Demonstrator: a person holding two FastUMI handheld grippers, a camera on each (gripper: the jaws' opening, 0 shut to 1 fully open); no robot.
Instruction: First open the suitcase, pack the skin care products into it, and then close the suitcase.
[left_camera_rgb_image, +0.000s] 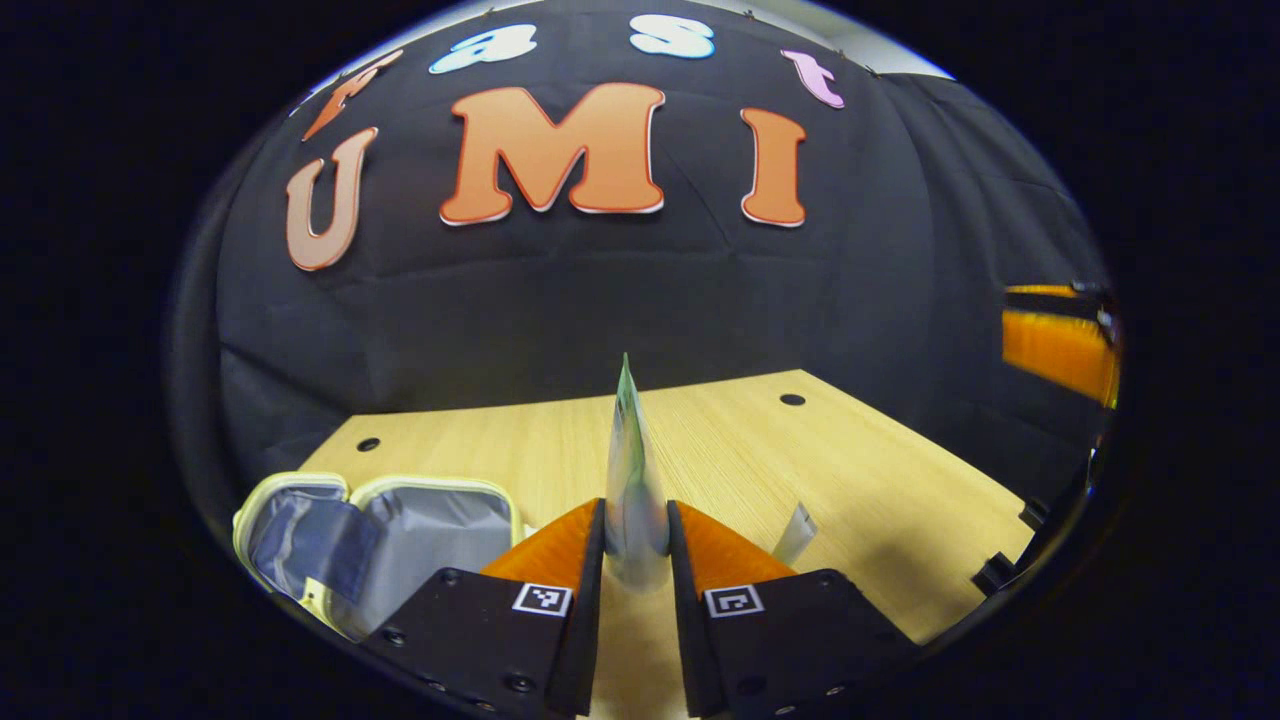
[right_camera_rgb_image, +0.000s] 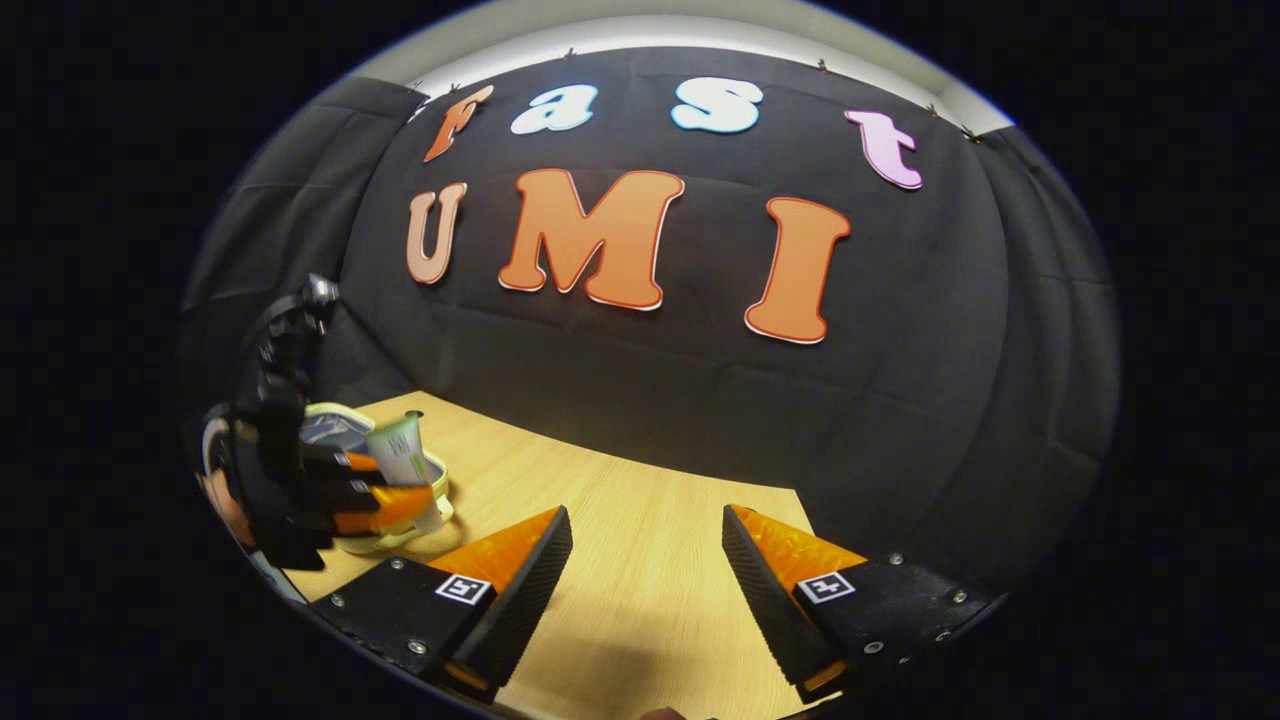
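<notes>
My left gripper (left_camera_rgb_image: 636, 525) is shut on a pale skin care tube (left_camera_rgb_image: 632, 470) that stands upright between its orange fingers, above the wooden table. The small suitcase (left_camera_rgb_image: 380, 535) lies open at the lower left of the left gripper view, its grey lining showing inside a pale yellow rim. In the right gripper view my right gripper (right_camera_rgb_image: 647, 535) hangs open over bare table, nothing between its fingers. Far to its left the other gripper (right_camera_rgb_image: 385, 490) holds the tube (right_camera_rgb_image: 402, 455) just in front of the open suitcase (right_camera_rgb_image: 345, 430).
A second white tube (left_camera_rgb_image: 795, 533) lies on the wooden table (left_camera_rgb_image: 860, 470) just right of my left fingers. The table has round holes at the back. An orange object (left_camera_rgb_image: 1060, 345) shows at the far right against the black cloth.
</notes>
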